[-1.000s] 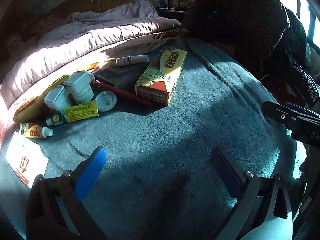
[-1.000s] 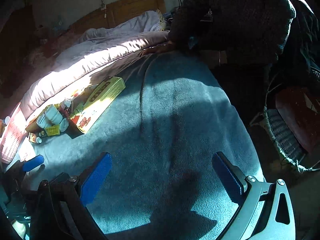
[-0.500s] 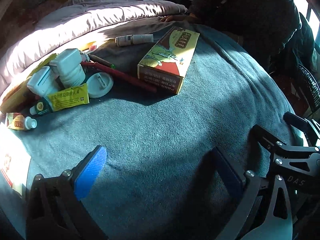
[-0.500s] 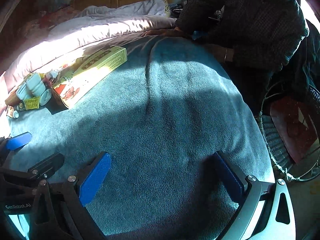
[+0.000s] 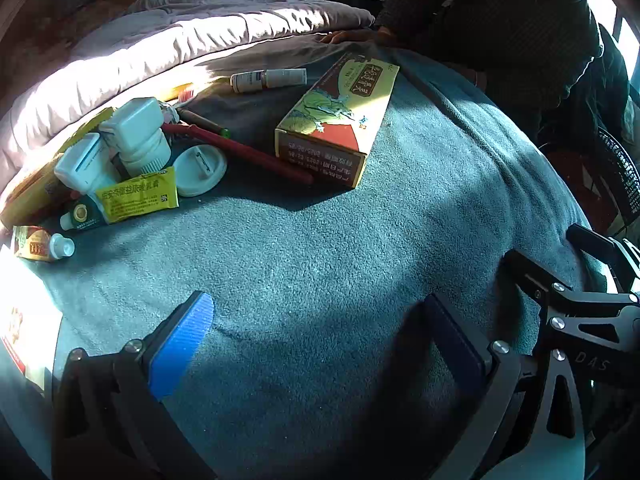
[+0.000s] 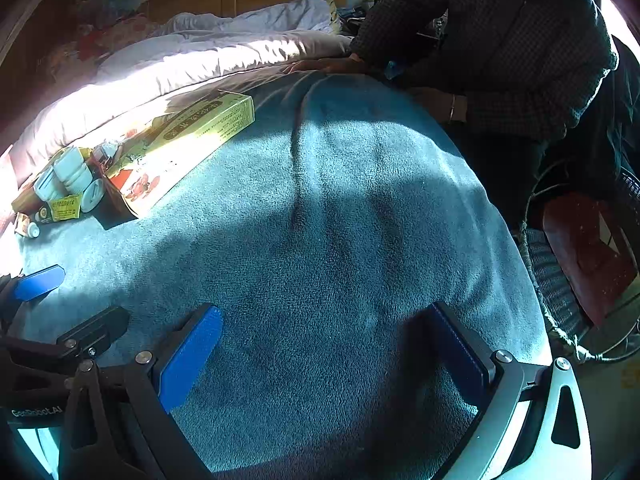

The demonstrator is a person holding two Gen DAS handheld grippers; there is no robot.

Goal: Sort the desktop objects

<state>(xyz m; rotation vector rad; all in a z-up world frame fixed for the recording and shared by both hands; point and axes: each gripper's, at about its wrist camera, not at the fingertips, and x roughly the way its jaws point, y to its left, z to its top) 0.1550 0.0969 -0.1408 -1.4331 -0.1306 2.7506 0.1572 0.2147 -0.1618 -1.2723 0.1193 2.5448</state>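
Desktop objects lie in a loose heap on the far left of the teal blanket (image 5: pixel 320 264), well ahead of both grippers. Biggest among them is a long yellow carton (image 5: pixel 338 120) with a red end panel, lying flat, its near end toward the left gripper. Touching that end, a red pen (image 5: pixel 240 148) runs off to the left, and beside the pen sits a round white cap (image 5: pixel 199 169). Further left two white bottles (image 5: pixel 136 136) stand close together, with a yellow sachet (image 5: pixel 138 196) leaning against their base and a small dark green tube (image 5: pixel 78 214) next to it. A small yellow-and-red tube with a white cap (image 5: pixel 40 243) lies a little apart, nearer the blanket's left edge. Behind the carton a slim white spray bottle (image 5: pixel 268 79) lies on its side close to the pale quilt (image 5: pixel 180 44).

The left gripper (image 5: pixel 320 332) hangs over bare blanket, near side of the heap, its blue pads (image 5: pixel 182 344) wide apart and holding nothing. The carton is straight ahead of it; the bottles are ahead and off to its left.

The right gripper (image 6: pixel 324 344) hovers over bare blanket too, jaws spread and empty. From its camera the carton (image 6: pixel 180 148) and the small things lie far off to the left, and the left gripper's blue fingertip (image 6: pixel 38 282) shows at the frame's left edge.

At the far side a person in a dark jumper (image 6: pixel 500 48) leans in, one hand (image 6: pixel 328 65) resting on the bed.
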